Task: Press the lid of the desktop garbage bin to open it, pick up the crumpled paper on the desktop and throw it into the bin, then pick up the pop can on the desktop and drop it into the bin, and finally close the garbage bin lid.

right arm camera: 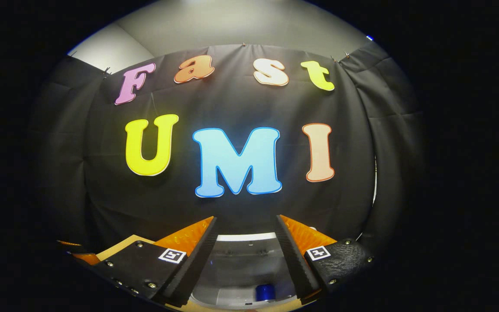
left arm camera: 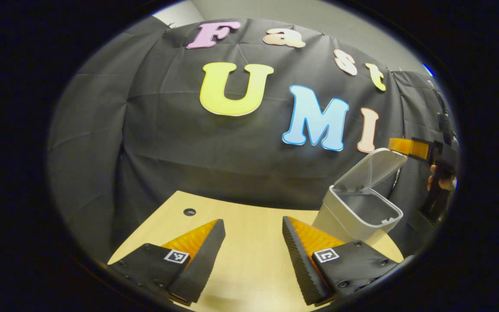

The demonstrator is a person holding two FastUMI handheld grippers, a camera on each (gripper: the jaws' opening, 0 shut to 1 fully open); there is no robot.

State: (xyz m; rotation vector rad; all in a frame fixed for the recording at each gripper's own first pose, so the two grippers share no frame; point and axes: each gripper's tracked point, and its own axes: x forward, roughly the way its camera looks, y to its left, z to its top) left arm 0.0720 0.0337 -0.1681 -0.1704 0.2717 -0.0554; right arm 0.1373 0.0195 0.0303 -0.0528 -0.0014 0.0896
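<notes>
Over the bin [left arm camera: 362,208] at four o'clock in the left gripper view, our right gripper [right arm camera: 244,260] hangs released, the can [right arm camera: 265,291] already inside. Next we judge we tip the raised lid [left arm camera: 375,167] forward from its top edge. Our left gripper [left arm camera: 253,247] waits open above bare desk [left arm camera: 249,225], well apart.

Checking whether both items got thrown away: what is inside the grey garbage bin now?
In the right gripper view, a blue can-like object lies at the bottom of the open grey plastic garbage bin. The right tool's fingers cover part of the inside, so crumpled paper cannot be confirmed.
</notes>
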